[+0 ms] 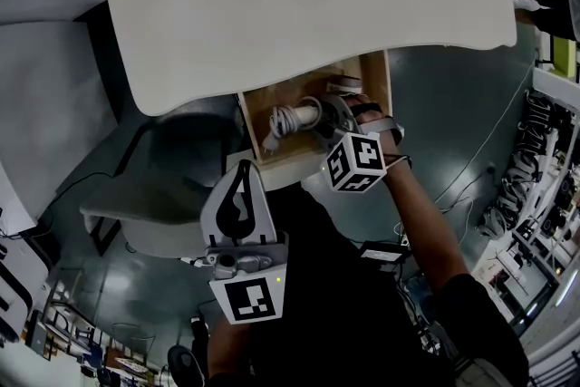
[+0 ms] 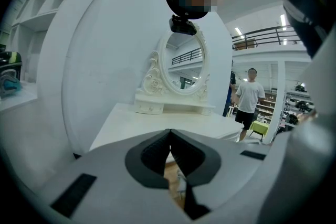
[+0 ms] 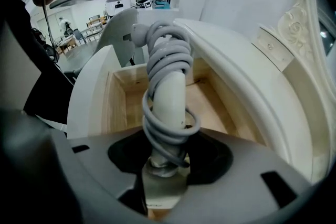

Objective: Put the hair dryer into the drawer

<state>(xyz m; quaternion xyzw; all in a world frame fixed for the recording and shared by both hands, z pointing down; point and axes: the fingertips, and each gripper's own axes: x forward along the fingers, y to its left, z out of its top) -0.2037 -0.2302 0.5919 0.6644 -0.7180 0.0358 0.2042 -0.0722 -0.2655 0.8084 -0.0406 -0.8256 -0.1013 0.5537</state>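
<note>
The white hair dryer (image 1: pixel 294 116) has its grey cord wound round the handle. It hangs inside the open wooden drawer (image 1: pixel 381 77) under the white tabletop. My right gripper (image 1: pixel 331 109) is shut on it from the right and points steeply down. In the right gripper view the hair dryer (image 3: pixel 168 97) stands up between the jaws of my right gripper (image 3: pixel 165 165), above the drawer (image 3: pixel 210 102) floor. My left gripper (image 1: pixel 243 169) hangs in front of the drawer's front panel, jaws shut and holding nothing. In the left gripper view the tips of my left gripper (image 2: pixel 169 134) meet.
The white dressing table top (image 1: pixel 299 4) overhangs the back of the drawer. An ornate oval mirror (image 2: pixel 184 65) stands on it. A white seat (image 1: pixel 145 213) is at the lower left. A person (image 2: pixel 249 97) stands far behind, and cables (image 1: pixel 507 195) lie on the floor at right.
</note>
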